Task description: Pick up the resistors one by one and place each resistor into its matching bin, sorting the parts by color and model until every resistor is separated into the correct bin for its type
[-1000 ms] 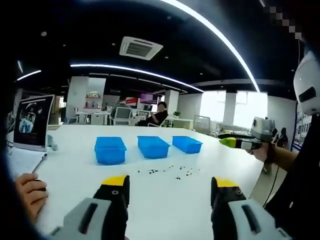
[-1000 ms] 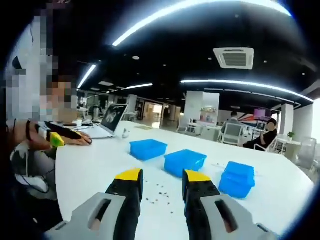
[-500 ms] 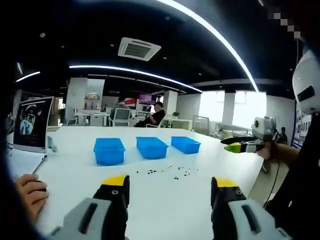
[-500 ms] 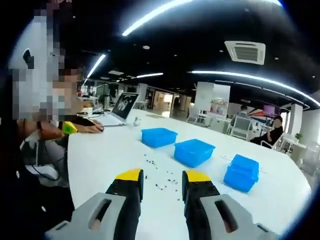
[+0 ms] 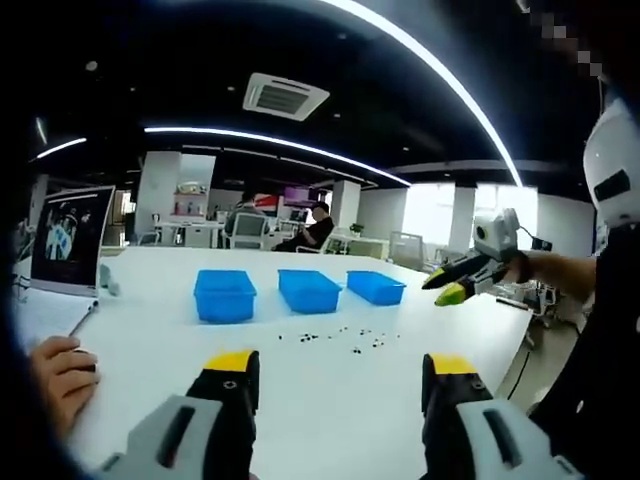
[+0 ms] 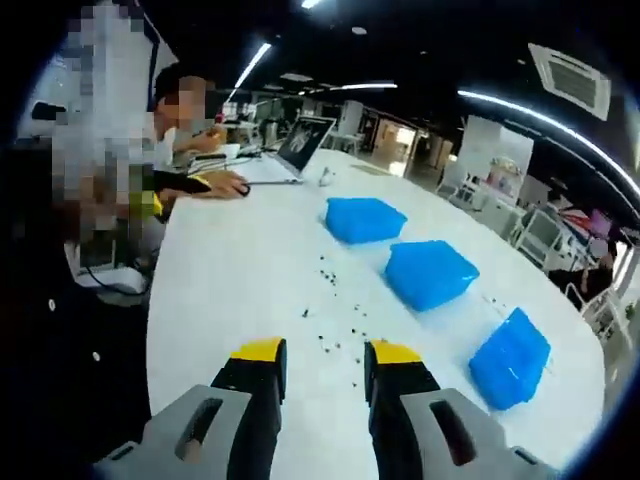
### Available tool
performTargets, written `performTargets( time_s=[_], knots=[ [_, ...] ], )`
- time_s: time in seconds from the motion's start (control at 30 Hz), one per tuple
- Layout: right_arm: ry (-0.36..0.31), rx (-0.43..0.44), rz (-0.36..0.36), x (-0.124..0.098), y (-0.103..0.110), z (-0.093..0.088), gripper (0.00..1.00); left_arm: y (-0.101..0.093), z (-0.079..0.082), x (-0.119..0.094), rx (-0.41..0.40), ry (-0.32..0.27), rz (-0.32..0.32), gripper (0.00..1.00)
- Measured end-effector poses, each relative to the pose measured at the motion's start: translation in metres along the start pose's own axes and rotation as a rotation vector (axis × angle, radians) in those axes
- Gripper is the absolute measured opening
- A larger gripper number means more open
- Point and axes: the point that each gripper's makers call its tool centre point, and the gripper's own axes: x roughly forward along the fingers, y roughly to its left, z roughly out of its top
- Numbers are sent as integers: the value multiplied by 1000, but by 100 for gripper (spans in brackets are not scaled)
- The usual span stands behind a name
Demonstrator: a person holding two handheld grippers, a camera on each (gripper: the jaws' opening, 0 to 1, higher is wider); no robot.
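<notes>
Several tiny dark resistors (image 5: 330,338) lie scattered on the white table (image 5: 320,420) in front of three blue bins (image 5: 222,294) (image 5: 310,290) (image 5: 376,287). My left gripper (image 5: 342,365) is held above the table's near side, open wide and holding nothing. From the right, my right gripper (image 5: 455,283) comes in tilted down toward the table. In the right gripper view the resistors (image 6: 330,300) lie just beyond my right gripper (image 6: 325,352), which is open and holds nothing. The three bins (image 6: 365,219) (image 6: 431,272) (image 6: 511,356) stand in a row to the right of the parts.
An open laptop (image 5: 70,240) and a sheet of paper (image 5: 45,320) sit at the table's left end, with a person's hand (image 5: 55,375) beside them. In the right gripper view that laptop (image 6: 300,150) and a seated person's hand (image 6: 220,183) are at the far end.
My right gripper has tipped downward and moved closer over the table, so its view now looks down on the resistors and bins. The left gripper has hardly moved.
</notes>
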Motion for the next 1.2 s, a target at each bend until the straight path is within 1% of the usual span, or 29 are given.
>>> performTargets(
  time_s=[0.17,0.2,0.27,0.33,0.4,0.53,0.73,0.87,1.03,1.2],
  knots=[
    [141,-75,104,9,-2,-5,33,2,-3,0,-8,7,3,67],
    [150,-77,108,10,-3,-5,33,2,-4,0,-9,8,4,67],
    [204,-93,147,18,-8,-2,32,3,-5,0,-13,10,5,67],
    [252,-106,179,23,-10,-3,32,5,-6,1,-16,12,7,67],
    [282,-127,196,29,-13,-3,32,6,-7,1,-20,13,8,67],
    [333,-149,232,40,-14,-4,31,7,-9,2,-27,15,11,67],
    [397,-194,273,50,-14,-7,30,9,-11,3,-37,18,15,67],
    [422,-209,288,55,-16,-9,30,9,-11,4,-39,20,16,67],
    [471,-242,307,63,-16,-16,30,8,-12,4,-42,21,17,67],
    [510,-261,334,73,-8,-24,29,8,-13,4,-45,22,21,67]
  ],
)
